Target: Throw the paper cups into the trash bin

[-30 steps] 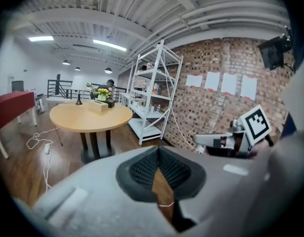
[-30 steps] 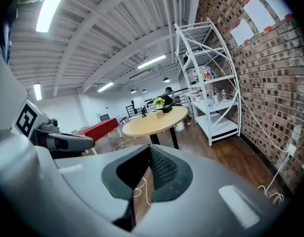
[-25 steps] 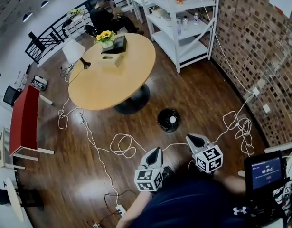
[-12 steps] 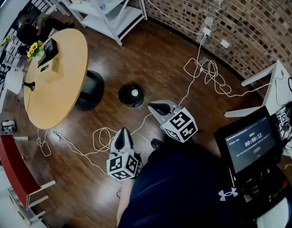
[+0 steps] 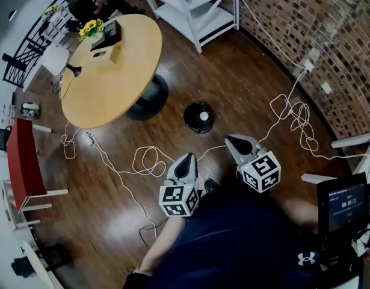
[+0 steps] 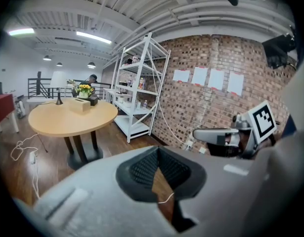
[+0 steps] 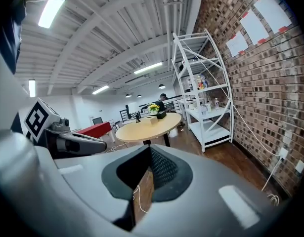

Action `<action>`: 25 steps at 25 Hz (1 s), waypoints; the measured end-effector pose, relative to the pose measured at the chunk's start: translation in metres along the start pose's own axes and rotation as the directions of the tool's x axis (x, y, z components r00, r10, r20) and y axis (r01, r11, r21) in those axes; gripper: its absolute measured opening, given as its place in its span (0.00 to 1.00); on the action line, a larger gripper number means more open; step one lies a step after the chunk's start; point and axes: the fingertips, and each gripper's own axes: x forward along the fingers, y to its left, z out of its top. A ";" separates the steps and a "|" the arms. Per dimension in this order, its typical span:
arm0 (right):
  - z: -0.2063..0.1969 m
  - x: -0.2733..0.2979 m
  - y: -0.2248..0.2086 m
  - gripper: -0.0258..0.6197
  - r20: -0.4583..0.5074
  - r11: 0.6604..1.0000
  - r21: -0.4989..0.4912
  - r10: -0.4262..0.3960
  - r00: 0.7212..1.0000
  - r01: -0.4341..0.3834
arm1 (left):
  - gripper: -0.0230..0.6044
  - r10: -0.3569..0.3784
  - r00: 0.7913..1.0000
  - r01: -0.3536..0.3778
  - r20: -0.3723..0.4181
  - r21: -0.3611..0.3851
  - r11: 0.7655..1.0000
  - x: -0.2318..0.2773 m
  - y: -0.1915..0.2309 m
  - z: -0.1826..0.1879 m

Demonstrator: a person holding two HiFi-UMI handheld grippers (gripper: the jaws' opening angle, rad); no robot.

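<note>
Room: dark wood floor (image 5: 245, 83), brick wall (image 5: 329, 35).
Trash bin (image 5: 188, 118): black, on the floor ahead of the person (image 5: 245, 251); white object (image 5: 202, 115) inside, perhaps a cup.
Left tongs (image 5: 186, 159): closed, empty.
Right tongs (image 5: 233, 139): closed, empty.
Risk: white cables (image 5: 150, 161) looping near the bin could snag feet.
Around: round surface (image 5: 112, 71), white shelving (image 5: 197, 11) beyond.

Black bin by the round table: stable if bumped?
The black bin looks small with just one white item inside, so probably light; it may slide on the glossy wood floor. Its round shape could roll if tipped.
</note>
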 end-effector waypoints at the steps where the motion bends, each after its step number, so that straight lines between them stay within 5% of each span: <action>1: 0.000 0.002 0.001 0.05 -0.005 1.000 0.002 0.001 1.000 -0.001 | 0.04 0.000 1.000 0.000 -0.004 -0.001 1.000 0.000 0.003 0.001; 25: -0.008 0.025 0.016 0.05 -0.068 0.999 -0.005 0.051 0.996 -0.052 | 0.04 0.032 0.999 -0.035 -0.038 -0.069 0.997 -0.007 0.024 -0.016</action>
